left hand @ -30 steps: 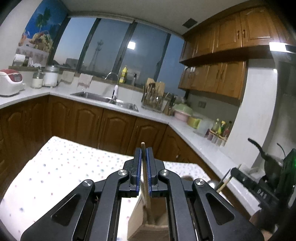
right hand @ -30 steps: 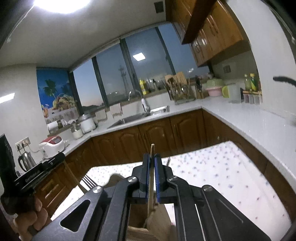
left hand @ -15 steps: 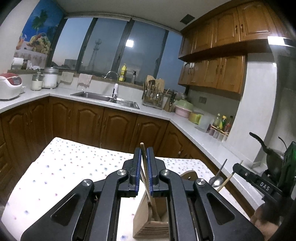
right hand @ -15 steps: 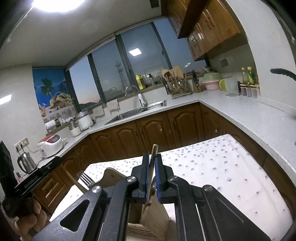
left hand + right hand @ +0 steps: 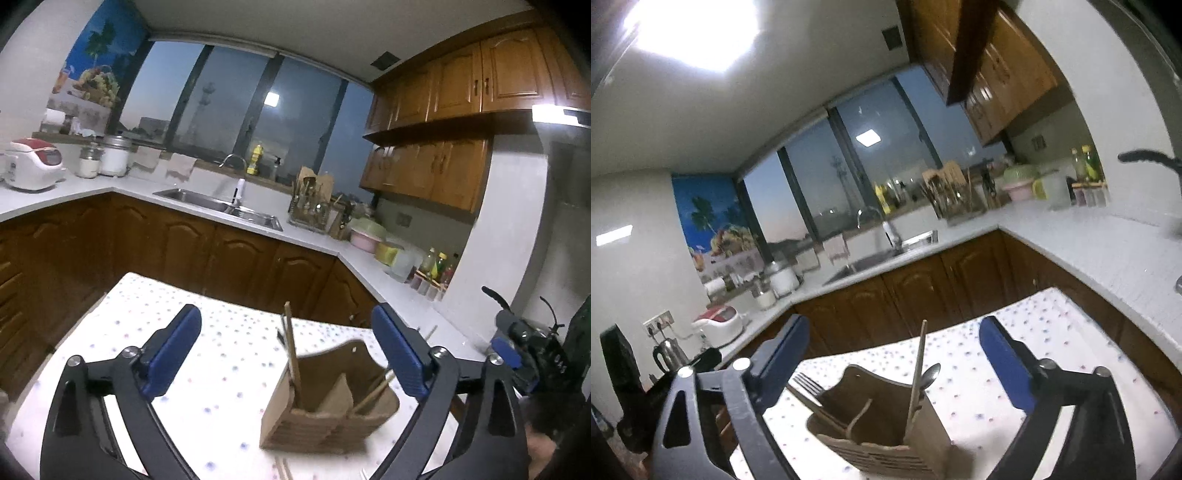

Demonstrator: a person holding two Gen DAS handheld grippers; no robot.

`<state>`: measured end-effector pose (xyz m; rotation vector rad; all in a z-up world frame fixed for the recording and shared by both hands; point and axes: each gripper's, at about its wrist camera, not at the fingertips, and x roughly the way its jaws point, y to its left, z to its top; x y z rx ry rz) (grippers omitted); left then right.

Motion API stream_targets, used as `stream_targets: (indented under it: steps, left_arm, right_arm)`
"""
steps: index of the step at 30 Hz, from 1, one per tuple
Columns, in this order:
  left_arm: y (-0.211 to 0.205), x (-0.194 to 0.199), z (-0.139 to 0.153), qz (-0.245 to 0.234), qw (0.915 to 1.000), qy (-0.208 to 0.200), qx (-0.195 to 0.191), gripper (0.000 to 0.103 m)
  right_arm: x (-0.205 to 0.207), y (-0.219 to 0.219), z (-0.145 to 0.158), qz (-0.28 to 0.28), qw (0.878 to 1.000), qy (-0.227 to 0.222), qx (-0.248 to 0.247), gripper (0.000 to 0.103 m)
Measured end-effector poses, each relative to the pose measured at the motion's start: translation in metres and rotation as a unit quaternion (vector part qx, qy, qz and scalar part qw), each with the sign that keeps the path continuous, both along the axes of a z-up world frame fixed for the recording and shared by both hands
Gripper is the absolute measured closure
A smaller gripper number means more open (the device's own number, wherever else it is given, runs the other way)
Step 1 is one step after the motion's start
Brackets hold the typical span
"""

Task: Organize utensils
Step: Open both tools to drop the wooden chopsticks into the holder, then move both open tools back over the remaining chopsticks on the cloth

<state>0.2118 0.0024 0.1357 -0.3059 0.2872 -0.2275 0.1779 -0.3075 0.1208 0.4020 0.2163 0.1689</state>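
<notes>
With both sets of jaws spread wide and empty, we should lift clear of the wooden holder (image 5: 328, 413) without knocking its upright chopsticks (image 5: 918, 373).

A brown wooden utensil holder (image 5: 328, 410) is standing upright on the dotted desk (image 5: 207, 354), with chopsticks (image 5: 291, 354) leaning in its compartments, and a fork (image 5: 807, 382) and spoon (image 5: 931, 374) poking out.

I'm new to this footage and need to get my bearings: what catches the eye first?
A wooden utensil holder stands on the dotted tablecloth, with a chopstick, fork and spoon sticking out. Both the right gripper and left gripper hang wide open around it, empty.
</notes>
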Motion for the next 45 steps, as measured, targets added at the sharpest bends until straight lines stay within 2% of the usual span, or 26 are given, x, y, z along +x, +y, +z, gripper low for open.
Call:
stream_targets:
  steps: [5,14,20,31,33,37,39,40,43,45]
  left_arm:
    - [0.011,-0.031,-0.013,0.007,0.9998,0.019,-0.003,0.005]
    - [0.017,-0.083,-0.048,0.008,0.998,0.062,-0.003,0.005]
    - [0.013,-0.107,-0.075,0.003,0.9955,0.094,0.008,0.005]
    - [0.011,-0.121,-0.113,-0.001,0.9879,0.154,0.021,0.005]
    - [0.011,-0.12,-0.119,-0.001,0.9855,0.168,0.023,0.005]
    - [0.011,-0.118,-0.132,-0.002,0.9804,0.195,0.028,0.005]
    - [0.011,-0.115,-0.137,-0.003,0.978,0.206,0.03,0.005]
    - [0.01,-0.113,-0.14,-0.006,0.9767,0.212,0.031,0.005]
    - [0.005,-0.107,-0.145,-0.014,0.9729,0.226,0.044,0.005]
    - [-0.002,-0.1,-0.149,-0.024,0.969,0.24,0.053,0.005]
  right_arm:
    - [-0.033,0.002,-0.002,0.007,1.0,-0.002,-0.003,0.005]
    - [-0.084,0.011,-0.031,0.016,0.998,0.048,-0.023,0.004]
    - [-0.111,0.018,-0.06,0.023,0.994,0.101,-0.042,0.003]
    - [-0.122,0.021,-0.107,0.029,0.976,0.205,-0.065,0.003]
    - [-0.118,0.022,-0.117,0.03,0.968,0.237,-0.07,0.002]
    - [-0.1,0.029,-0.145,0.032,0.934,0.345,-0.091,0.001]
    - [-0.09,0.03,-0.15,0.044,0.92,0.379,-0.09,0.001]
    - [-0.088,0.03,-0.152,0.051,0.917,0.386,-0.089,0.001]
    - [-0.095,0.03,-0.141,0.054,0.936,0.335,-0.096,0.001]
    - [-0.097,0.03,-0.136,0.056,0.943,0.315,-0.096,0.001]
